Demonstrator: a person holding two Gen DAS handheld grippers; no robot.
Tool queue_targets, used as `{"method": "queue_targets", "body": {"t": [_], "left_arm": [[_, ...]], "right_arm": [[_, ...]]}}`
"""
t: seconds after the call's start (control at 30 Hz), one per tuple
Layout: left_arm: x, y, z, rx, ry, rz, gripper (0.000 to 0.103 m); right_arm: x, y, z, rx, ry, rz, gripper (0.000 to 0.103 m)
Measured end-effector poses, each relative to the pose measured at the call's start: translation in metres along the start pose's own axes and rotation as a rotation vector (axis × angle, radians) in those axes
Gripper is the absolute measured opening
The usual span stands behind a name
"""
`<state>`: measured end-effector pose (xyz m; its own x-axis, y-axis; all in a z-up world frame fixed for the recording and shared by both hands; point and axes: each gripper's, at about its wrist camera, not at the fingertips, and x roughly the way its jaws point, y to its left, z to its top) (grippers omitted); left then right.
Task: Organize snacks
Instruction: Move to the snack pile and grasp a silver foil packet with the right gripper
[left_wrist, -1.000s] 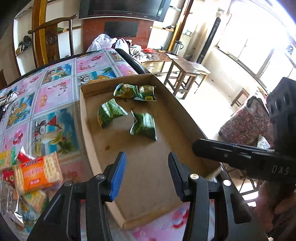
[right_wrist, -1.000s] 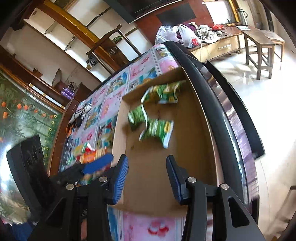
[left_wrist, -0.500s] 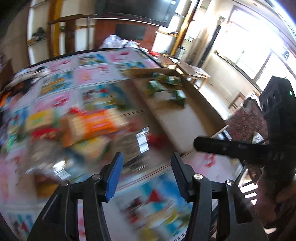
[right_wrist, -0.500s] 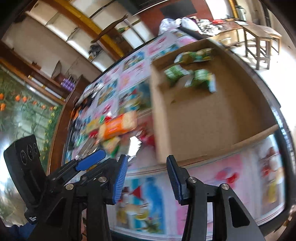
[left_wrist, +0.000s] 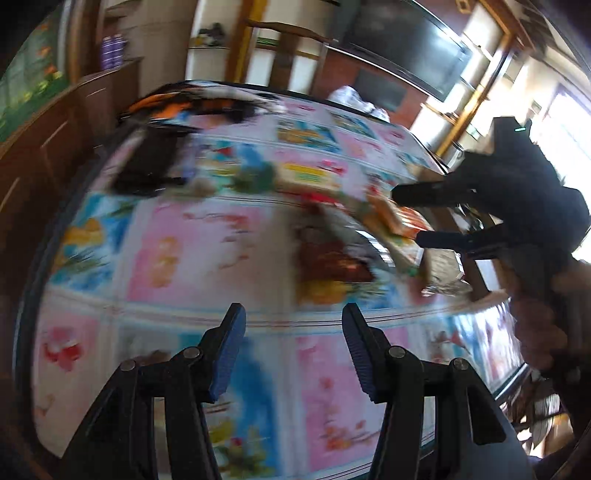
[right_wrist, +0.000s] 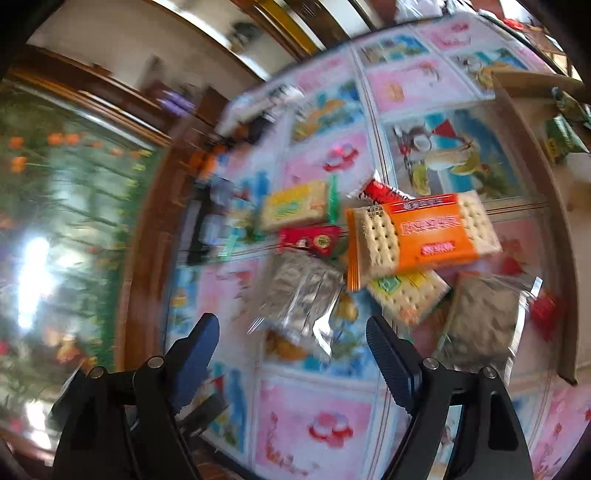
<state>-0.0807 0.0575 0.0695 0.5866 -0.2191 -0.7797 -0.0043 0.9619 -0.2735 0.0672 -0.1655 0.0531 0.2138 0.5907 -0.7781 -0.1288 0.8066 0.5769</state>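
Left tongs (left_wrist: 293, 345) hang part open and empty over the patterned worktop (left_wrist: 207, 254), probably near its front edge. Right tongs (right_wrist: 291, 354), jaws just widened, empty, hover above the snack pile: silver packet (right_wrist: 303, 295), orange cracker pack (right_wrist: 421, 236). Cardboard tray (right_wrist: 532, 155) at right edge.

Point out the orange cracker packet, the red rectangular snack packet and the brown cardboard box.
Orange cracker packet (right_wrist: 424, 236): right wrist view, on its orange label.
Red rectangular snack packet (right_wrist: 308, 238): right wrist view, on its middle.
Brown cardboard box (right_wrist: 535, 162): right wrist view, on its near side wall.
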Motion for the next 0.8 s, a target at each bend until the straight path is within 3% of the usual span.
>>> {"method": "queue_targets", "body": {"t": [0.3, 0.33, 0.37, 0.43, 0.67, 0.8], "left_arm": [[-0.014, 0.047, -0.007, -0.096, -0.022, 0.045, 0.053], [-0.013, 0.049, -0.007, -0.099, -0.024, 0.046, 0.053], [-0.015, 0.049, -0.008, -0.099, -0.025, 0.046, 0.053], [-0.014, 0.050, -0.007, -0.099, -0.026, 0.042, 0.053], [-0.003, 0.043, -0.002, -0.065, -0.001, 0.003, 0.054], [0.006, 0.022, -0.005, 0.063, 0.043, -0.082, 0.065]], "right_arm": [[0.068, 0.020, 0.026, -0.017, 0.132, -0.136, 0.086], [0.074, 0.021, 0.025, -0.022, 0.143, -0.141, 0.084], [0.077, 0.020, 0.024, -0.026, 0.149, -0.149, 0.073], [0.081, 0.020, 0.018, -0.050, 0.164, -0.173, 0.064], [0.069, 0.021, -0.033, -0.152, 0.200, -0.081, 0.064], [0.042, 0.013, -0.071, -0.198, 0.158, -0.044, 0.064]]}}
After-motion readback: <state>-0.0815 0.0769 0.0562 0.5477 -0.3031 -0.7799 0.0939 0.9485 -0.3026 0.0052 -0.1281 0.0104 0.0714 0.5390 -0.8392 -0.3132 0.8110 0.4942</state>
